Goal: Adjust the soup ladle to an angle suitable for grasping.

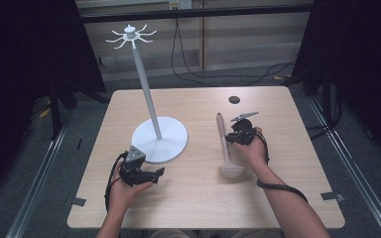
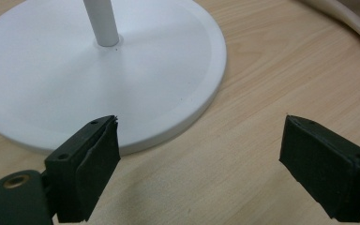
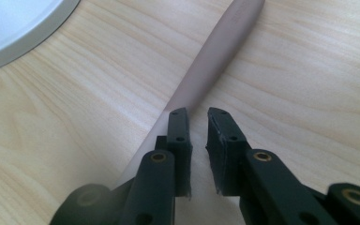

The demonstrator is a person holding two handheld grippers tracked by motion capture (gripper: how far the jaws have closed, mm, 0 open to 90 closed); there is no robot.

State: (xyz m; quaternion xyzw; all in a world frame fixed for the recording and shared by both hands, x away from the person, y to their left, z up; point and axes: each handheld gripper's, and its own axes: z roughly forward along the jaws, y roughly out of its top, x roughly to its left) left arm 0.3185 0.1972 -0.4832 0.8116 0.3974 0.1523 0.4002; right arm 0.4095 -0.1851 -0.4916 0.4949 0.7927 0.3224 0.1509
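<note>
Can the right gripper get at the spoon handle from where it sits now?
Probably yes: the right gripper hovers just above the spoon handle, jaws slightly apart with nothing between them and bare table around.

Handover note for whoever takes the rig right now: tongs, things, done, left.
Left tongs: open, nothing between them, by the white stand base.
Right tongs: narrow gap, nothing gripped, just above the spoon handle.
Spoon lies flat on the table, right of the stand, bowl toward the person.
Done: nothing hung; stand hooks are bare.
Left: probably grasp the spoon and hang it.
</note>
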